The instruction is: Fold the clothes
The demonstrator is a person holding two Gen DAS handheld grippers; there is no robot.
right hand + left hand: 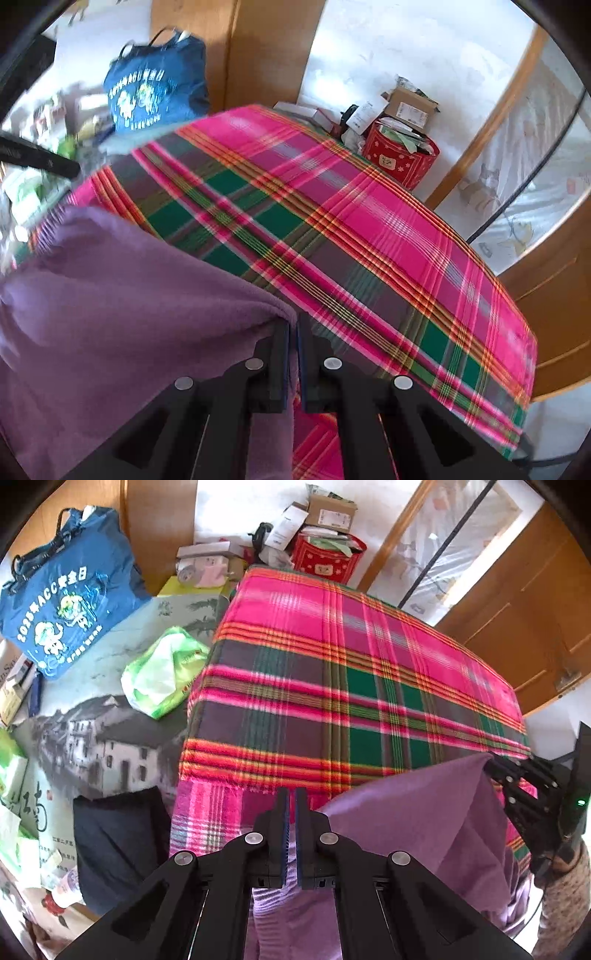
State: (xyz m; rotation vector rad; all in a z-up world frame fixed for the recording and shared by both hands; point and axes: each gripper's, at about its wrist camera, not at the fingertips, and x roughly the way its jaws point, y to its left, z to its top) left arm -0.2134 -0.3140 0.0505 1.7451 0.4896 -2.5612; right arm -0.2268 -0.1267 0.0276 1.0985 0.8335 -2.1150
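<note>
1. Left gripper (291,797): jaws pressed together on a fold of the purple garment (424,830), which hangs down between and below the fingers at the near edge of the table.
2. Right gripper (293,332): jaws clamped on another edge of the same purple garment (122,295); in the left wrist view this gripper (491,764) appears at the right, with cloth stretched from its tip toward the left gripper.
3. Purple garment: held up between the two grippers over the near edge of the table, its upper edge taut, the rest draping downward. Only its lower part overlaps the plaid cloth (351,672).
4. Plaid cloth (332,240): pink, green and grey, spread flat over the table top, with one part hanging over the near edge.
5. Dark garment (118,845): lying just beside the near left corner of the plaid cloth, on a printed sheet showing houses (110,738).
6. Green plastic bag (162,672): crumpled, touching the left edge of the plaid cloth.
7. Blue tote bag (70,602): well left of the plaid cloth, leaning upright; also seen in the right wrist view (155,88).
8. Red box (325,559): beyond the far edge of the table, stacked with cardboard boxes (332,513).
</note>
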